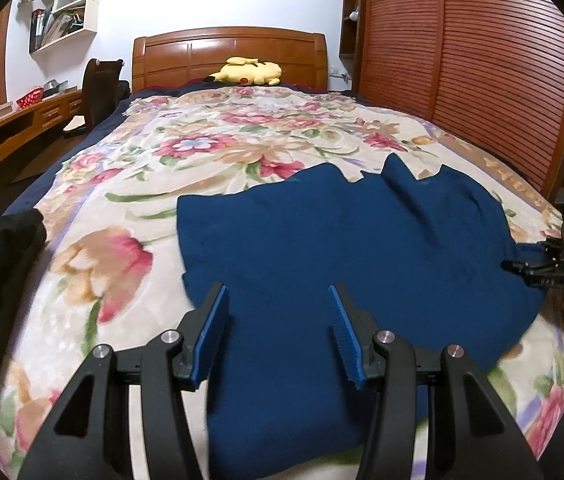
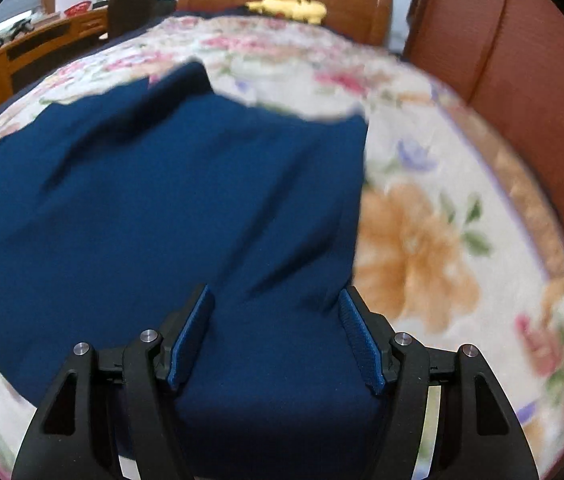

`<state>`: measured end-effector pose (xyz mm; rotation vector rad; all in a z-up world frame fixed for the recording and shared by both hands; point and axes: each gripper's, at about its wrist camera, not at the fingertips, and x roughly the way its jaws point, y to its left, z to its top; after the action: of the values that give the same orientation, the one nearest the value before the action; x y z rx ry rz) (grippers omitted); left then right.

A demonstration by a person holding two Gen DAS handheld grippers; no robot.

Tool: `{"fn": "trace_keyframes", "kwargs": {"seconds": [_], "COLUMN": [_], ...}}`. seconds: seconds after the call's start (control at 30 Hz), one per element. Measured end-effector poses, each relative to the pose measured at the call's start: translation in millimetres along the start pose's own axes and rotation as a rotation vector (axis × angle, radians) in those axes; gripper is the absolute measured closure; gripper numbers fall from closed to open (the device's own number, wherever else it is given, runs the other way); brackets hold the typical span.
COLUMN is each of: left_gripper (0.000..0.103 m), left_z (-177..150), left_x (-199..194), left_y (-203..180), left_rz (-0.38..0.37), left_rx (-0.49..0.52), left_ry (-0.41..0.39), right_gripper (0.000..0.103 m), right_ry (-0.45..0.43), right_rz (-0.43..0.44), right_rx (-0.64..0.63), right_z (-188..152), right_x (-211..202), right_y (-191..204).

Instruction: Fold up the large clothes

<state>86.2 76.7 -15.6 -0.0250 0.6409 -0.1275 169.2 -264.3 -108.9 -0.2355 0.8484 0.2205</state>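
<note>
Broadly, the bed (image 1: 130, 216) carried the blue garment (image 1: 342, 240) spread flat toward its near right side, long axis running across in front of me. Both tools hung over its near hem: my left hand-held gripper (image 1: 280, 320) spread and empty, my right hand-held gripper (image 2: 276, 330) likewise, nearer its right edge.

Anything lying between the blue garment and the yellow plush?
Only bare floral blanket between the blue garment and yellow plush, per the left wrist view.
</note>
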Motion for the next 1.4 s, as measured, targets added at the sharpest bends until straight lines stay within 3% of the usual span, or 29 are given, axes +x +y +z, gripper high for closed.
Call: {"fn": "trace_keyframes", "kwargs": {"seconds": [0.27, 0.47, 0.7, 1.03, 1.4], "left_gripper": [0.05, 0.05, 0.049, 0.047, 0.043], "left_z": [-21.5, -34.0, -45.3, -58.1, -71.0], "left_x": [-15.0, -23.3, -17.4, -8.3, -8.9], "left_y": [4.9, 4.5, 6.3, 6.9, 12.4], "left_rz": [-0.004, 0.022, 0.037, 0.066, 0.051], "left_rx": [-0.002, -0.012, -0.027, -0.041, -0.169], "left_ry": [0.029, 0.036, 0.069, 0.089, 0.156], "right_gripper": [0.034, 0.034, 0.034, 0.034, 0.034], "right_ry": [-0.026, -0.135, -0.215, -0.103, -0.109], "right_rz": [-0.009, -0.056, -0.007, 0.151, 0.169], "right_rx": [0.014, 0.025, -0.018, -0.099, -0.096], "right_z": [2.7, 7.7, 19.7, 14.0, 2.5], "right_x": [-7.2, -41.5, -70.0, -25.1, -17.8], "right_y": [-1.5, 1.5, 30.0, 87.8, 90.6]}}
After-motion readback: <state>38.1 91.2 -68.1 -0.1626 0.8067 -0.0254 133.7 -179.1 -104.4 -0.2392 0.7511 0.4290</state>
